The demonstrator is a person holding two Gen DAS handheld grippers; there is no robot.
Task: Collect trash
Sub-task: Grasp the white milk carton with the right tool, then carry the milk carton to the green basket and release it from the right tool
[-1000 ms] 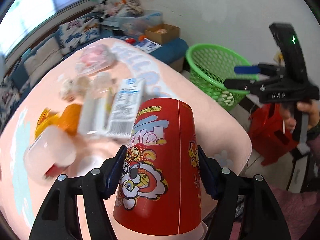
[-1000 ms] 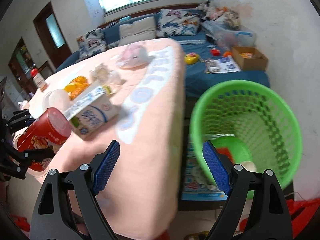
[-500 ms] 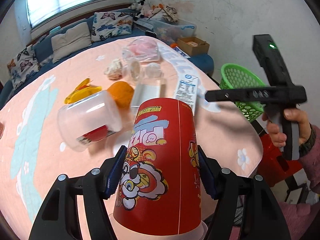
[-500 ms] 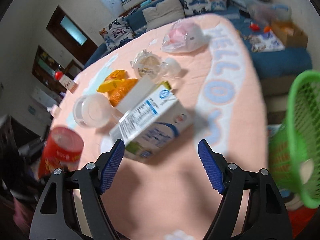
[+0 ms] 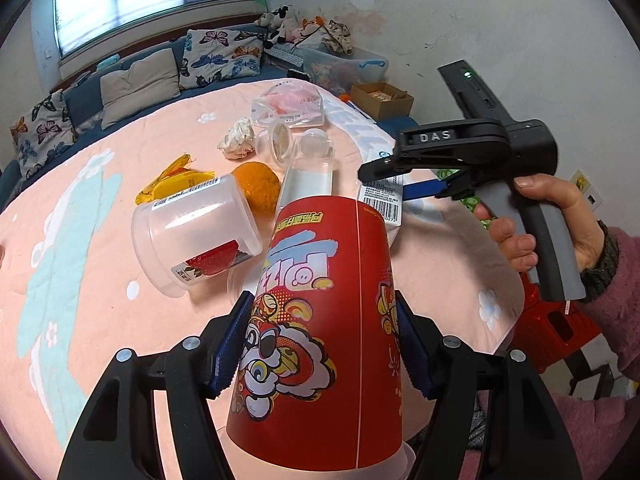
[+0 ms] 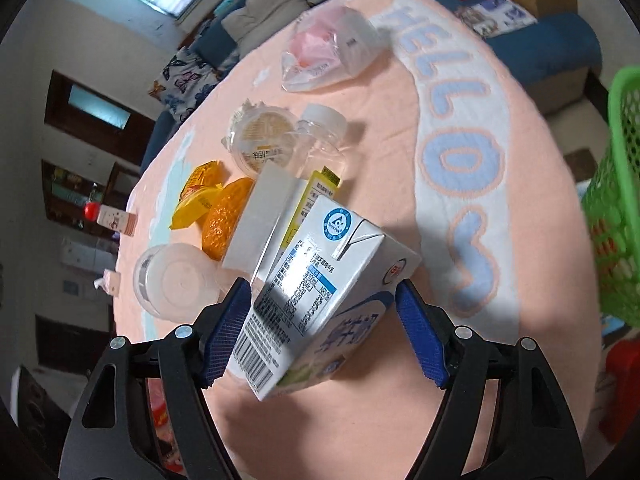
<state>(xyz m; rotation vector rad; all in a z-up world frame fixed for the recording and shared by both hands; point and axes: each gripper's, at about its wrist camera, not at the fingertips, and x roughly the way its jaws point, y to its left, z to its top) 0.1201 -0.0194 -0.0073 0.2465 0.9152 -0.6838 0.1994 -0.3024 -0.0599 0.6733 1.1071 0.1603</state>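
Observation:
My left gripper (image 5: 320, 344) is shut on a tall red paper cup (image 5: 320, 320) with cartoon print, held just above the pink tablecloth (image 5: 80, 240). In the right wrist view, a white and blue milk carton (image 6: 320, 280) lies tilted on the table between the pads of my right gripper (image 6: 320, 332). The pads stand close on both sides of it, and I see no squeeze. A hand (image 5: 536, 216) holds the right gripper (image 5: 400, 184) at the table's right edge, over the carton (image 5: 384, 200).
A clear tub (image 5: 192, 236) lies on its side beside an orange (image 5: 258, 190), a yellow wrapper (image 5: 176, 184), a clear box (image 5: 308, 176), crumpled tissue (image 5: 238, 142) and a plastic bag (image 5: 290, 106). A green basket (image 6: 616, 200) stands off the table's right side.
My right gripper swung from the green basket across to the table and came around the milk carton, its jaws a little narrower. The left gripper shifted along the table, still holding the cup.

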